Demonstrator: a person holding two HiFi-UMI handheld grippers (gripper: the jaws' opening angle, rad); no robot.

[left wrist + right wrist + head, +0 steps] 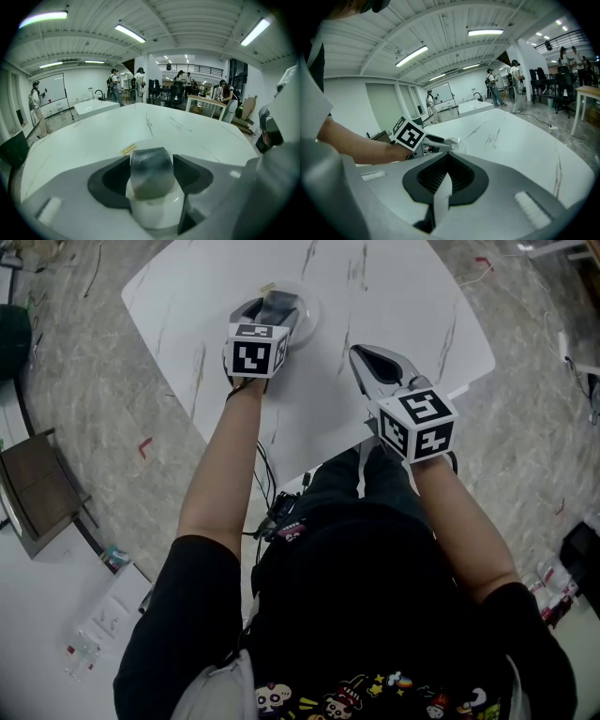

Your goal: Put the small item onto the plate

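In the head view a small grey block [278, 304] sits between the jaws of my left gripper [272, 311], right over a white plate [309, 307] near the far side of the white marble table [403, 306]. The left gripper view shows the same block [151, 165] with both dark jaws close against its sides and the plate [157, 213] just beneath it; I cannot tell whether it touches the plate. My right gripper [364, 354] hovers over the table to the right of the plate, shut, with nothing in it. In its own view, the right gripper [446, 157] has its pads together.
A yellow sticker [128, 150] lies on the table just beyond the plate. The table's near edge [281, 470] runs close to the person's body. A brown cabinet [37, 488] stands on the floor at the left. People and other tables are far behind.
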